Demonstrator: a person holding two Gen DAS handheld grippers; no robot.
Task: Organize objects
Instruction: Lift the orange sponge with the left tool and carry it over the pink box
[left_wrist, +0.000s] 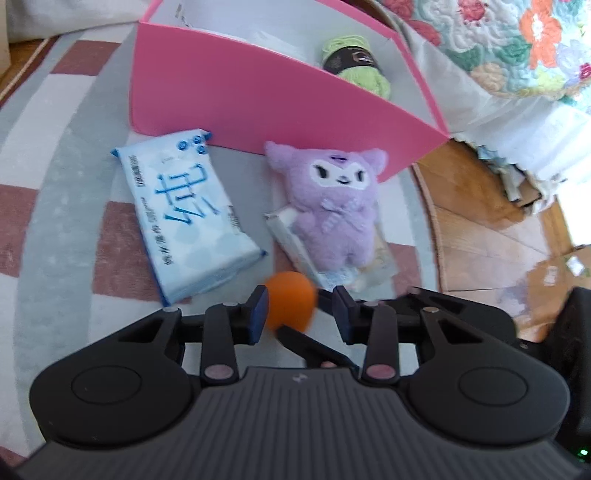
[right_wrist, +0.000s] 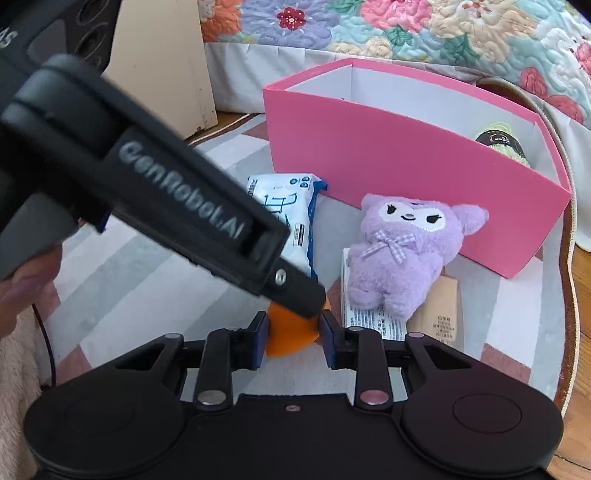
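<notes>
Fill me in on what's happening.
A person with two hand-held grippers is tidying things on a rug. The right hand-held gripper is clamped on an orange ball; the left hand-held gripper straddles the same ball, its grip unclear. A purple plush and a tissue pack lie before the pink box, which holds green yarn.

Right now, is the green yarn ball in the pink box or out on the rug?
In. The green yarn ball sits inside the pink box, behind its front wall, against the white lining in both views.
</notes>
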